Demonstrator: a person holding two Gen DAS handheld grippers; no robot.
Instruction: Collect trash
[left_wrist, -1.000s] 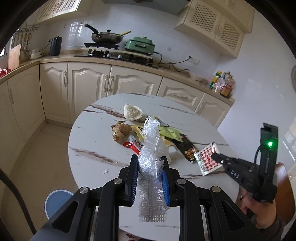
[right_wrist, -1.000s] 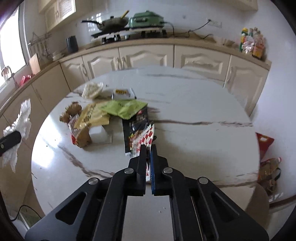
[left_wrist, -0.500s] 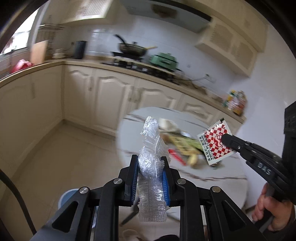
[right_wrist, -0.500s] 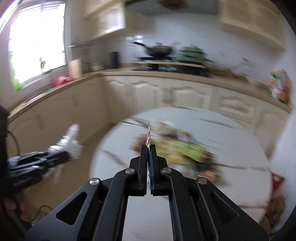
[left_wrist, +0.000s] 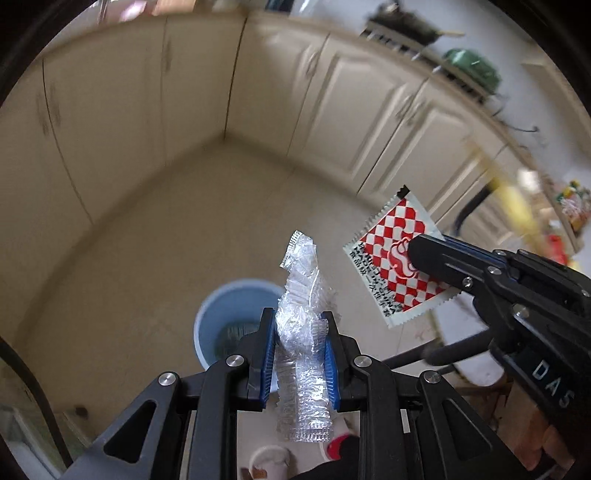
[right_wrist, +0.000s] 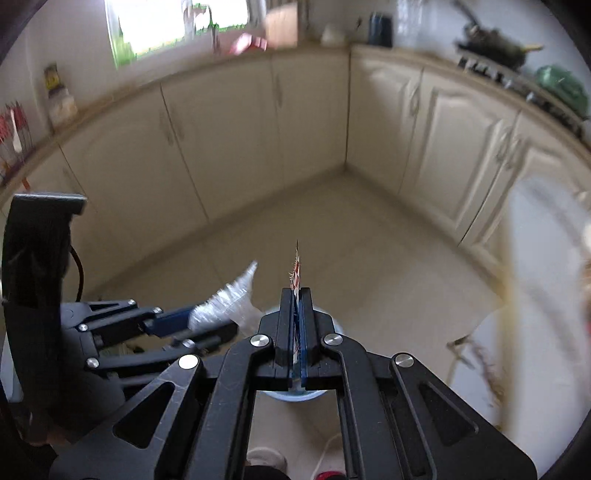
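Note:
My left gripper (left_wrist: 300, 325) is shut on a crumpled clear plastic wrapper (left_wrist: 303, 291) that sticks up between its blue pads. It hangs over a light blue bin (left_wrist: 221, 314) on the floor. My right gripper (left_wrist: 413, 254) comes in from the right, shut on a red-and-white checked sachet (left_wrist: 391, 266). In the right wrist view the sachet (right_wrist: 295, 273) shows edge-on between the pads of the right gripper (right_wrist: 296, 295). The left gripper (right_wrist: 221, 317) with the clear wrapper (right_wrist: 231, 299) is to its left. The bin (right_wrist: 332, 325) is mostly hidden under the fingers.
Cream cabinets (left_wrist: 332, 107) line two walls and meet in a corner. The round marble table (right_wrist: 543, 295) stands at the right, blurred. A stove with a pan (right_wrist: 495, 40) sits on the counter. A person's feet (right_wrist: 266, 458) show at the bottom.
Both grippers swung left, away from the table, and tilted down toward the floor. The blue bin now lies right under them. Each still holds its piece of trash.

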